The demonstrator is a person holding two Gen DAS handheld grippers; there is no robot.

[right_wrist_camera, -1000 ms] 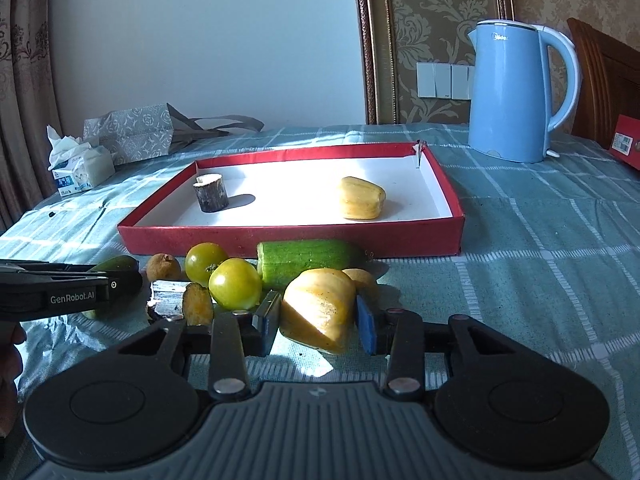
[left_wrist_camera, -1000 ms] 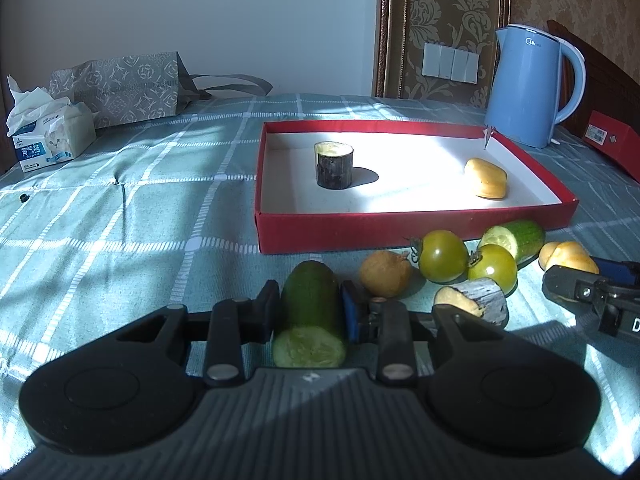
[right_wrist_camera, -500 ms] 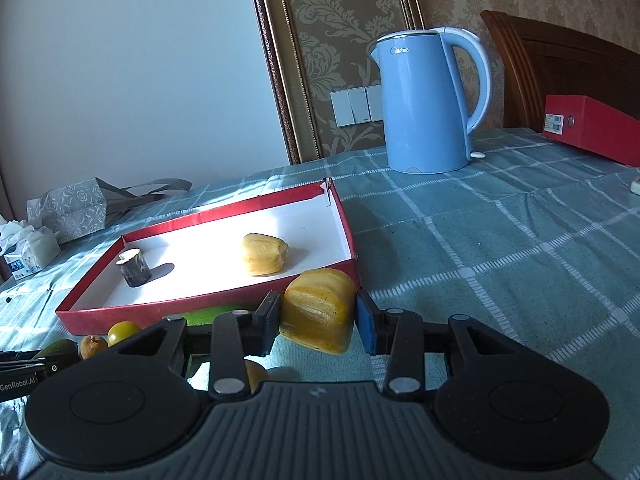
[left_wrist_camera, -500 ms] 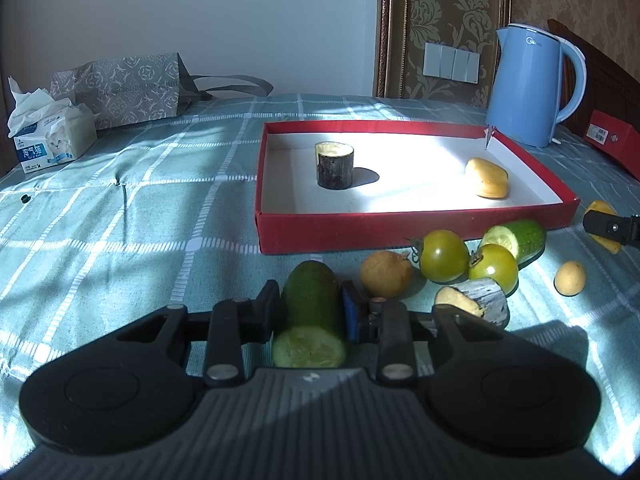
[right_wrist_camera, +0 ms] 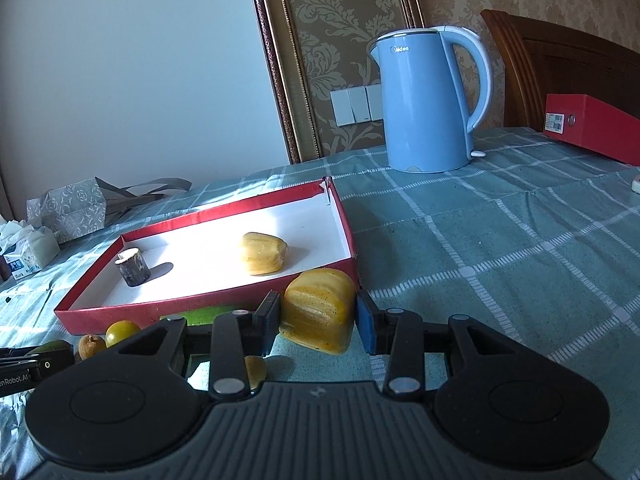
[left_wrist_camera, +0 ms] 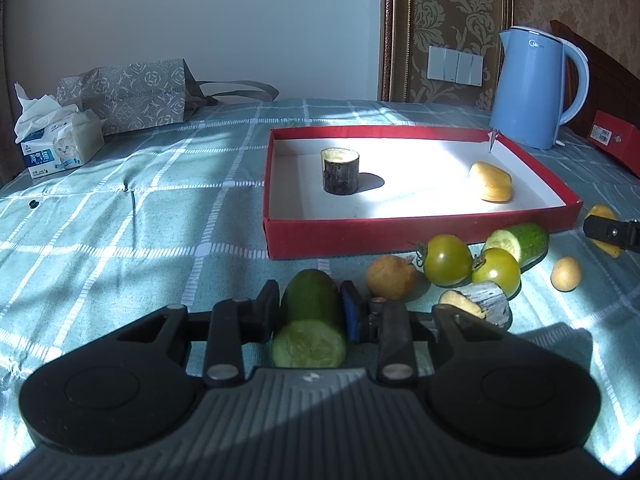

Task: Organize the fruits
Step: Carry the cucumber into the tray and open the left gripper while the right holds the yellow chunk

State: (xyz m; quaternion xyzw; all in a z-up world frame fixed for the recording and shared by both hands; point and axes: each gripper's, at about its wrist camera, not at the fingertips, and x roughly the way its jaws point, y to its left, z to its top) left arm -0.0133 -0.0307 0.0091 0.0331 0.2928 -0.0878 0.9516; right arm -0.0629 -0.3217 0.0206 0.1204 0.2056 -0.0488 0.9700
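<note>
Left fingers pinch a cucumber half between both pads; right fingers pinch a yellow fruit piece beside the red tray.

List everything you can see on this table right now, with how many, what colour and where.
tray: 1, red with white inside, mid-table
dark stump piece: 1, black-brown, upright in tray, left part
yellow pieces: 2, one in tray, one in right gripper
cucumber pieces: 2, green, one in left gripper, one in front of tray
green tomatoes: 2, in front of tray
grey-barked piece: 1, lying near tomatoes
small brown fruits: 2, and, on cloth
kettle: 1, blue, behind tray
tissue pack: 1, white, far left
bag: 1, grey patterned, far left
red box: 1, far right
left gripper: shut on cucumber
right gripper: shut on yellow piece
</note>
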